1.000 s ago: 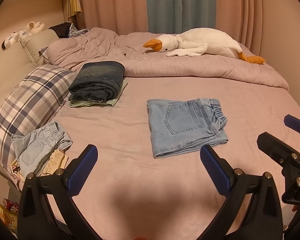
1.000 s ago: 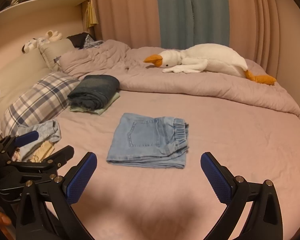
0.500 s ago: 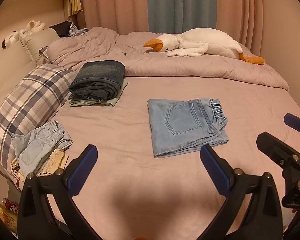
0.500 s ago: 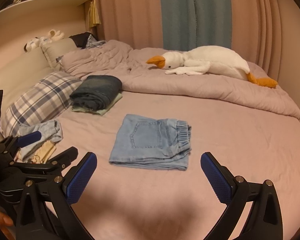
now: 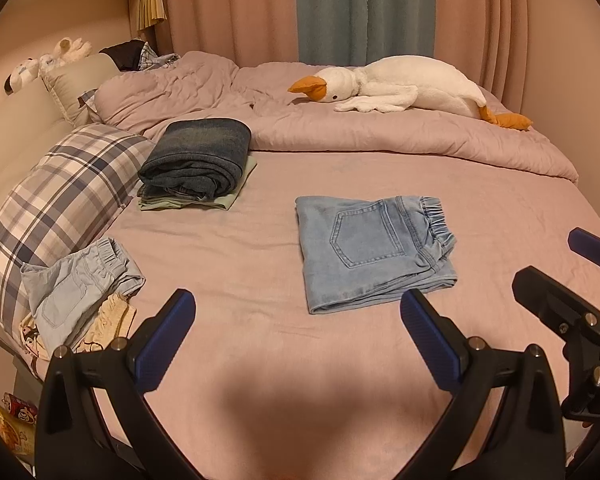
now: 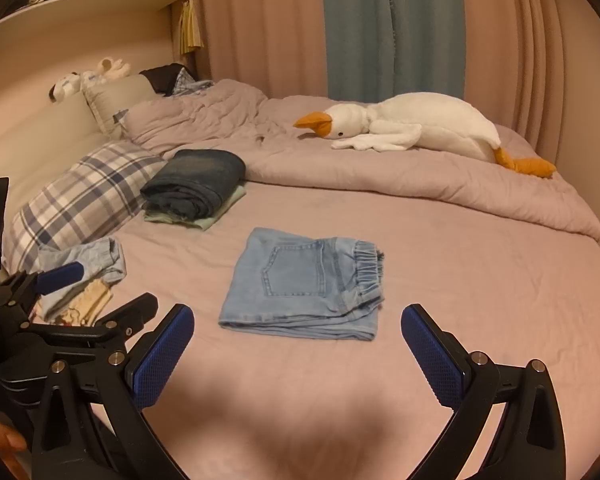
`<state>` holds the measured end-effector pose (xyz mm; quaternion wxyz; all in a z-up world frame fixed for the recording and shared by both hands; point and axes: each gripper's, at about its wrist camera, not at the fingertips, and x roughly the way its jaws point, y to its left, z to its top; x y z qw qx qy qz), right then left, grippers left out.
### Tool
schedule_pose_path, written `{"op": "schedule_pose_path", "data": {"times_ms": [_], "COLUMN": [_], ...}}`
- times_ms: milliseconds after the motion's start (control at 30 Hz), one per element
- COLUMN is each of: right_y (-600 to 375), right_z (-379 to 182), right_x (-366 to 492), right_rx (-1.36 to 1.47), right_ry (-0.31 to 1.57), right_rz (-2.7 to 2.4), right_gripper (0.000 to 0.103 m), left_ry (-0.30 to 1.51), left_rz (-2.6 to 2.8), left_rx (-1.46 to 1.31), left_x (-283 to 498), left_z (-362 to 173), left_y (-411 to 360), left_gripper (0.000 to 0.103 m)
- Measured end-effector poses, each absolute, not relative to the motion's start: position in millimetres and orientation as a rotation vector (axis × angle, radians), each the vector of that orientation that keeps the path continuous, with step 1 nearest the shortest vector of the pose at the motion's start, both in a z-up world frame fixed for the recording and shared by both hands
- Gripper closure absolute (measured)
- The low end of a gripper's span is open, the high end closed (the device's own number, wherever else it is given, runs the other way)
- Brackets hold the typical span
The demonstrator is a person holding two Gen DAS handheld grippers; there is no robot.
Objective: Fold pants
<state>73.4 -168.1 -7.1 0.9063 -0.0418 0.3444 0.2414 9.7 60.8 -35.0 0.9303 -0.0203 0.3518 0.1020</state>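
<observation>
Denim pants [image 5: 374,248] lie folded square; both claws gape empty.

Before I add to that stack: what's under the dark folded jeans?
Under the dark jeans lies a folded pale green garment, only its edges showing. Whether anything else lies beneath is hidden.

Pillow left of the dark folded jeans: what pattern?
Plaid: navy and grey checks on white. The pillow shows best in the left wrist view.
</observation>
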Motion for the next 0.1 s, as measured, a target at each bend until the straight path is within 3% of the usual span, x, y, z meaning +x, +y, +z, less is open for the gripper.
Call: {"op": "schedule_pose_path", "data": {"times_ms": [100], "right_y": [-167.9], "right_z": [-7.2], "right_x": [73.3], "right_rx": [-0.085], "right_ry": [0.712], "right_rz": [0.498], "right_gripper": [0.000], "left_ry": [0.721], "left_rz": [0.210], "left_rx": [-0.041], "left_x": [9.7], "left_z": [-35.4], "left_y": [61.2], "left_gripper": [0.000]}}
